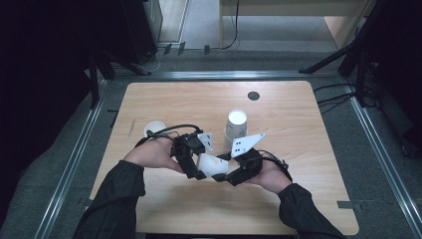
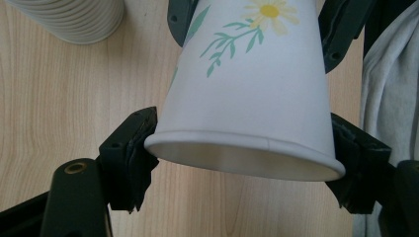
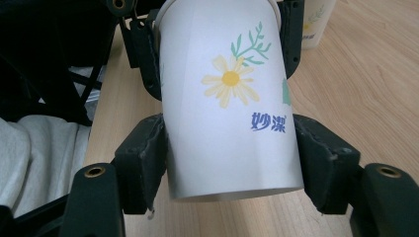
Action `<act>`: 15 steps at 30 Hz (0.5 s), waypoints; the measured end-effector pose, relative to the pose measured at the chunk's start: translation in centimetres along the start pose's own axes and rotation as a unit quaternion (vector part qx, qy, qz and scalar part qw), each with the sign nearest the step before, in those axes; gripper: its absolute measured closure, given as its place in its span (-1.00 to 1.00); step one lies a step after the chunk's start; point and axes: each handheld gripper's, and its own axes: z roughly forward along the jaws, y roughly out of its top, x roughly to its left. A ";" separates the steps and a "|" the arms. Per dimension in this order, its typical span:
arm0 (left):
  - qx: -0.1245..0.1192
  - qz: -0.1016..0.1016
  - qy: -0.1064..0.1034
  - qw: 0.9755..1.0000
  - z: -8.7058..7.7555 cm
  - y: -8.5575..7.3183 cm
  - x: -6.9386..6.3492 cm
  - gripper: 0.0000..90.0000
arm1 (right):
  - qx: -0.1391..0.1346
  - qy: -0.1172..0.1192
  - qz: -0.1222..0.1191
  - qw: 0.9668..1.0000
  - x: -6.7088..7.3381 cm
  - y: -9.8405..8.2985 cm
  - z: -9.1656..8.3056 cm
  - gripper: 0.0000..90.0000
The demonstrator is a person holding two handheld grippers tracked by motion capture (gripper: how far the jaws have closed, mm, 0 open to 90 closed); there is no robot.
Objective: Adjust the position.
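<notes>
Smooth tapered paper cup [image 2: 252,94] (daisy print) lies sideways: left gripper [image 2: 244,163] clamps rim end, right gripper [image 3: 230,163] clamps base end.

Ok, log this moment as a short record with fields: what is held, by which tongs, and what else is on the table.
held item: white paper cup with daisy print, lying sideways above the table
left tongs: shut on the cup at its open rim end
right tongs: jaws against the cup's sides near its base end
cup stack: upside down on the table, beyond the hands
single cup: upright, open, near the left hand
table: light wood, dark round spot near its far edge
</notes>
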 end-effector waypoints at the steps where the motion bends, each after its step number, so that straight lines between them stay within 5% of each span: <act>1: 0.000 0.001 -0.001 1.000 0.0 0.0 0.0 -0.50 | 0.000 0.001 0.000 1.000 0.0 0.0 0.0 -0.24; 9: -0.027 -0.014 0.004 1.000 -0.4 -0.4 0.3 -0.64 | -0.009 -0.006 0.003 1.000 -0.2 0.1 -0.7 -0.24; 15: -0.070 -0.022 -0.004 0.997 -1.0 -1.4 0.5 -0.66 | -0.027 -0.011 0.005 1.000 -0.4 0.1 -1.8 -0.24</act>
